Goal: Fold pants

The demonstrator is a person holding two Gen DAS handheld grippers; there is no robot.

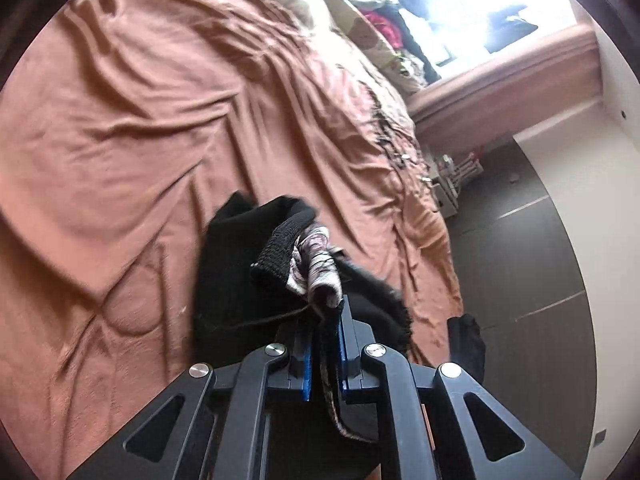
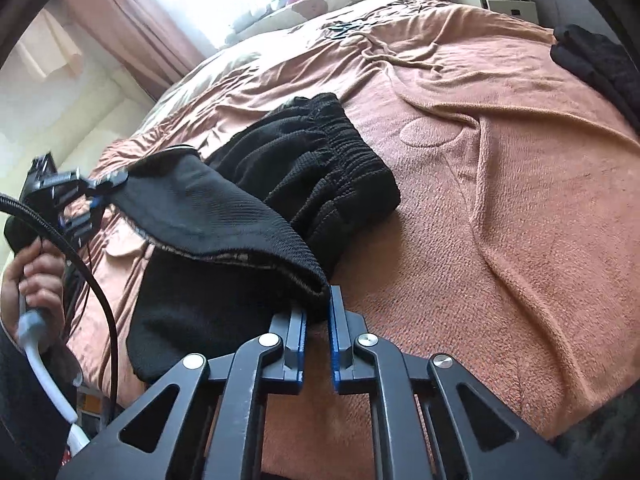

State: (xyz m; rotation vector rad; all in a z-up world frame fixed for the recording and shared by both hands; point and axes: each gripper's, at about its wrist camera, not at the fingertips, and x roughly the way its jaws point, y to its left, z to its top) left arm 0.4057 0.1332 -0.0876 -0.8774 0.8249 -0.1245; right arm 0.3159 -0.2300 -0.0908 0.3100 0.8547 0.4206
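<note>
Black knit pants (image 2: 312,168) lie on the orange bedspread (image 2: 500,184), partly folded, elastic waistband bunched on top. My left gripper (image 1: 326,312) is shut on an edge of the pants (image 1: 236,276), where a grey patterned lining (image 1: 316,264) shows. My right gripper (image 2: 318,304) is shut on the hem of a pant leg (image 2: 200,216), which is lifted and stretched between the two grippers. In the right wrist view the left gripper (image 2: 98,194) shows at the far left, pinching the other end of that edge.
A second black garment (image 2: 596,64) lies at the bed's right edge; it also shows in the left wrist view (image 1: 466,340). Pillows and piled clothes (image 1: 384,28) sit by the bright window. Dark tiled floor (image 1: 532,264) lies beside the bed. A white shelf unit (image 2: 500,0) stands past it.
</note>
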